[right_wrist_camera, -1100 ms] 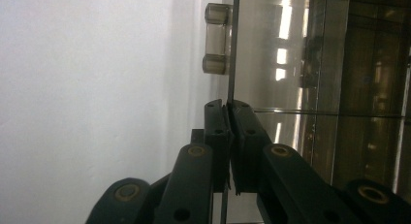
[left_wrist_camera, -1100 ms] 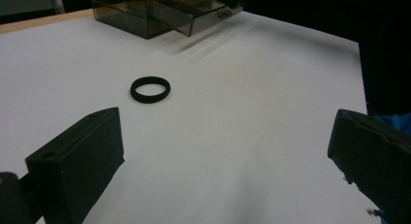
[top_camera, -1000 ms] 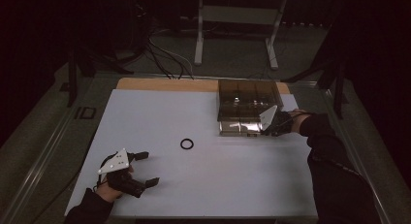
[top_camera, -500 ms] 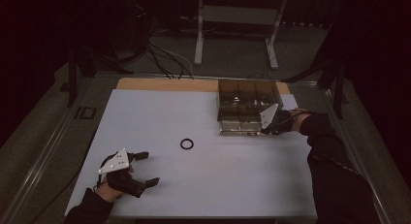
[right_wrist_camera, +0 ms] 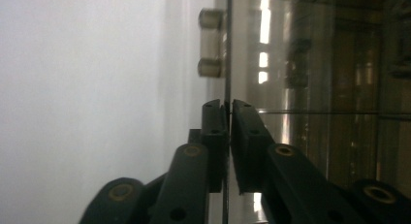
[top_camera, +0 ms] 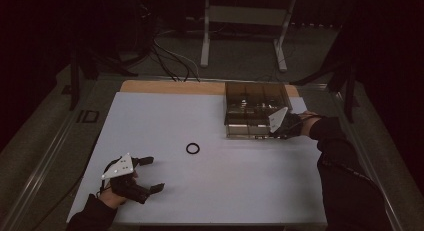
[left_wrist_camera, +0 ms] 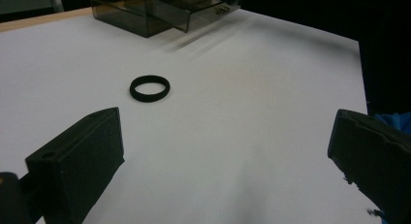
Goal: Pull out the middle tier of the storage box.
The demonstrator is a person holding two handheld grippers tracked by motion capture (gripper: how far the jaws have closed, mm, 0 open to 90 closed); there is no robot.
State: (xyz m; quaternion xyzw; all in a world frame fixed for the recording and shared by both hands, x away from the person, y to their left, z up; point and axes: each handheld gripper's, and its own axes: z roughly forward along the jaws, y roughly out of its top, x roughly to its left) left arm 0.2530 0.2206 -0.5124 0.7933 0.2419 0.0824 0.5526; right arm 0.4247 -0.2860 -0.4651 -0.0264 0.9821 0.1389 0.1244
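Observation:
A smoky see-through drawer box point(top_camera: 255, 108) stands at the back right of the white table top point(top_camera: 210, 191). My right gripper point(top_camera: 267, 132) is at the box's front, shut on the thin front panel point(right_wrist_camera: 300, 54) of a drawer. The panel's edge runs between the two pads, below a round metal knob point(right_wrist_camera: 211, 42). These jaws have just been easing open a little, with the panel still between them. A black ring point(top_camera: 192, 148) point(left_wrist_camera: 150, 88) lies flat mid-table. My left gripper point(top_camera: 152, 174) point(left_wrist_camera: 228, 136) rests near the front left, open and empty, pointing at the ring.
Beyond the white top runs a wooden table edge point(top_camera: 170, 87). Cables point(top_camera: 170, 61) and a metal stand point(top_camera: 245, 31) are on the dark floor behind. A dark sleeve point(top_camera: 345, 176) covers the table's right front.

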